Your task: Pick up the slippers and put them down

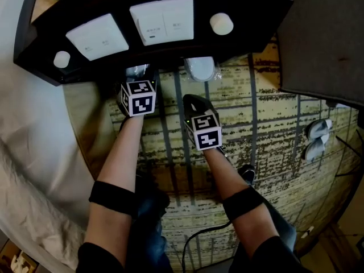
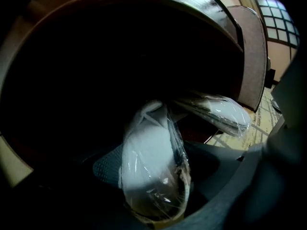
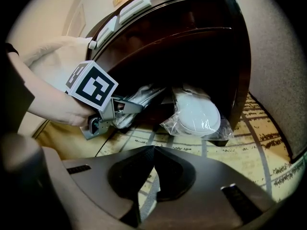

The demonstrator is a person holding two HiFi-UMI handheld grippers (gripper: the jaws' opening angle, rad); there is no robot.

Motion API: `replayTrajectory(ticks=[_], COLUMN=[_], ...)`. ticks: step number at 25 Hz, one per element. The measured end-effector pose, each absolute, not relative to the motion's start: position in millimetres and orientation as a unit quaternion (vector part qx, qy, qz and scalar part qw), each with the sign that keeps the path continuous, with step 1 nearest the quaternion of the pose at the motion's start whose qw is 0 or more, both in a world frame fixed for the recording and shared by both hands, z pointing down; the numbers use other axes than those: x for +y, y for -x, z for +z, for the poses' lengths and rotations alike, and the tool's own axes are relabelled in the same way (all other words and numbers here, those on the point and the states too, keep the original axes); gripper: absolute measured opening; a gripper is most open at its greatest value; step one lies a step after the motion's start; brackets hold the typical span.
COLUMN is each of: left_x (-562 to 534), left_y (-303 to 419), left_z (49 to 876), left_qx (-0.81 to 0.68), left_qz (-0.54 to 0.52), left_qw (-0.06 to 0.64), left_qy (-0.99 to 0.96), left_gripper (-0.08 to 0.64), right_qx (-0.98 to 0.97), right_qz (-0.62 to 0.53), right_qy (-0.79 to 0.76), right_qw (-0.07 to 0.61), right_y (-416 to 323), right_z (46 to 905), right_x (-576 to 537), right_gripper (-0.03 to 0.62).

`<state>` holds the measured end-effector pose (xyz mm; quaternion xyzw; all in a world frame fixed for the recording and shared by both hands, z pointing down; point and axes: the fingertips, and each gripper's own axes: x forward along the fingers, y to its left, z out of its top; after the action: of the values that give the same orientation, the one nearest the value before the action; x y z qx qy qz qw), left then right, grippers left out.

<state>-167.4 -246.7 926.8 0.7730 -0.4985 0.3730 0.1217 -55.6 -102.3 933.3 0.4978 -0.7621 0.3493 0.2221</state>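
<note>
Two white slippers in clear plastic wrap lie in the dark opening under the nightstand [image 1: 170, 44]. One slipper [image 2: 148, 152] lies lengthwise between the jaws of my left gripper [image 2: 158, 176]. Its left side is at the ribbed left pad [image 2: 108, 169] and a dark gap separates it from the right jaw, so the gripper is open. The other slipper [image 3: 196, 114] pokes out onto the carpet, ahead of my right gripper [image 3: 153, 152], which is shut and empty. In the head view the left gripper [image 1: 138, 78] reaches under the nightstand and the right gripper [image 1: 192, 99] hovers just short of the second slipper [image 1: 199, 68].
The nightstand top carries white switch panels [image 1: 162, 19]. White bedding [image 1: 34, 169] runs along the left. Patterned carpet [image 1: 273, 129] covers the floor, with another white pair [image 1: 315, 138] at the right and a black cable [image 1: 199, 243] near the person's legs. A grey panel [image 1: 324, 33] stands right of the nightstand.
</note>
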Motion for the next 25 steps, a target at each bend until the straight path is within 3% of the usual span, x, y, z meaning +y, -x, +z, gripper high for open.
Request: replayTrajectory(ticks=[1, 2, 9, 15, 22, 24, 25], left_x=[-243, -237, -176, -88, -13, 2, 6], left_y=[167, 167, 181, 189, 183, 184, 184], left_z=[927, 927, 891, 795, 615, 557, 528], left_qx=[-0.495, -0.491, -0.481, -0.463, -0.457, -0.461, -0.462], left_qz=[0.374, 0.377, 0.401, 0.424, 0.408, 0.396, 0.389], left_qw=[0.123, 0.124, 0.149, 0.184, 0.204, 0.207, 0.206], left_qy=[-0.774, -0.776, -0.766, -0.757, -0.764, -0.767, -0.77], left_gripper=[0.417, 0.434, 0.443, 0.422, 0.085, 0.006, 0.0], right_qx=[-0.762, -0.762, -0.76, -0.753, -0.762, -0.767, -0.768], right_qz=[0.351, 0.352, 0.356, 0.366, 0.347, 0.34, 0.336], right_qy=[-0.496, -0.495, -0.49, -0.486, -0.477, -0.477, -0.478], right_qw=[0.223, 0.223, 0.236, 0.251, 0.265, 0.263, 0.26], right_y=[57, 58, 50, 34, 18, 15, 12], right_z=[932, 930, 885, 781, 616, 561, 534], right_x=[-101, -99, -78, -43, -11, -3, -2], right_gripper=[0.002, 0.002, 0.002, 0.002, 0.002, 0.002, 0.002])
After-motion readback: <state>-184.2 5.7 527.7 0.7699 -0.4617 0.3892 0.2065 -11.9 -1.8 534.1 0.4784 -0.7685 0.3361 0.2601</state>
